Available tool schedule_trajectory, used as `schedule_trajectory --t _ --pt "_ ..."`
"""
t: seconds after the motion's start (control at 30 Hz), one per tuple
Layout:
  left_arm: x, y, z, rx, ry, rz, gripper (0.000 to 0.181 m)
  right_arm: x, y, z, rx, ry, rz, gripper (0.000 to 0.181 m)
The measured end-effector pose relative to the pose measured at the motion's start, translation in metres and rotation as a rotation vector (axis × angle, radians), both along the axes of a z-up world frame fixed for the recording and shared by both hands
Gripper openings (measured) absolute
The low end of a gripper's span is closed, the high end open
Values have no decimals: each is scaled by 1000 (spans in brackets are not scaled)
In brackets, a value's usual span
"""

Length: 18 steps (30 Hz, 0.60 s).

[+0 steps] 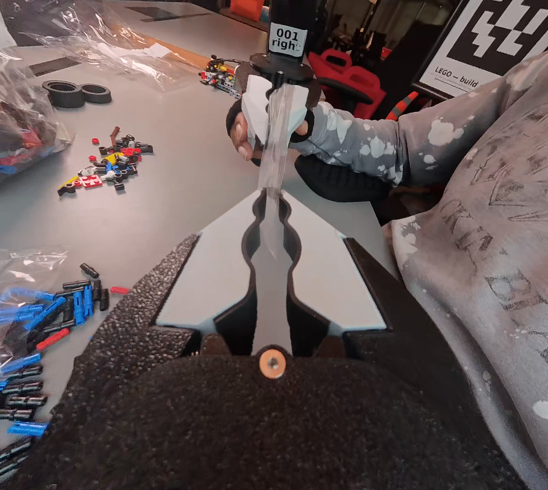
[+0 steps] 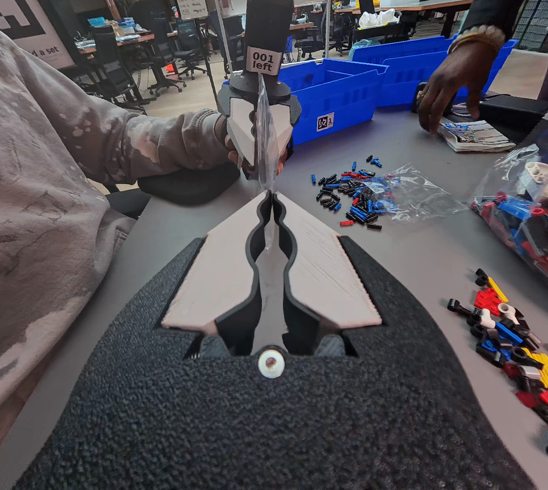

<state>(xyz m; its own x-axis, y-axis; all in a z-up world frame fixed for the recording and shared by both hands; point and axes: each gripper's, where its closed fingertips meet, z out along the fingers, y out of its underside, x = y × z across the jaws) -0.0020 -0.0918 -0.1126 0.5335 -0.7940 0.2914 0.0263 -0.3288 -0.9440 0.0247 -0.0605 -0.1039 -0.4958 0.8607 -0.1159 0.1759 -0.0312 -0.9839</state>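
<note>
Stretching a clear plastic strip (image 1: 274,146) between two grippers.
Left gripper (image 1: 271,194) and right gripper (image 2: 271,194) each pinch one end, fingers closed, above the table's near edge (image 2: 166,217).

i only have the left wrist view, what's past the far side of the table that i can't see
Observer: Two blue bins stand on the table behind the left gripper.
Operator: anyone else around
Observer: Another person's hand rests on the table, beside a booklet.
Operator: is the clear strip held at both ends
Observer: Yes. In the right wrist view, the right gripper has its tips pinched together on the clear plastic strip, which runs up into the left gripper's jaws.
Operator: where did the blue and black pins come from
Observer: They spill from an open clear bag, lying just right of the strip.
</note>
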Motion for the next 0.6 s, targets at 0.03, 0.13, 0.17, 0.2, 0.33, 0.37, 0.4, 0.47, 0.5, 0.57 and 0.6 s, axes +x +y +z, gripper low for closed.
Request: schedule_trajectory --t 0.03,0.13,0.17,0.2,0.33,0.37,0.4,0.47,0.5,0.57,0.6 --pt "-1 0 2 -1 -13 0 6 1 3 2 -16 8 -8 0" --pt "-8 1 7 5 -47 18 1 4 10 7 -48 25 -25 0" --pt "-9 1 8 10 -53 24 0 5 10 8 -57 26 -24 0" --pt "-10 1 9 14 -55 25 0 5 10 8 -62 25 -20 0" --pt "-8 3 5 7 -29 39 0 3 5 4 -48 15 -10 0" --pt "-9 4 5 4 -29 43 0 3 5 5 -50 18 -10 0" --pt "-10 4 6 3 -36 44 0 3 5 7 -57 24 -11 0" --pt "-12 5 7 3 -52 54 0 4 7 10 -69 35 -18 0" --pt "-13 5 8 2 -57 55 1 3 8 10 -68 35 -21 0" --pt "-12 5 8 -3 -65 51 8 3 6 7 -59 26 -15 0" --pt "-11 5 7 -5 -62 46 7 3 5 6 -56 21 -11 0"
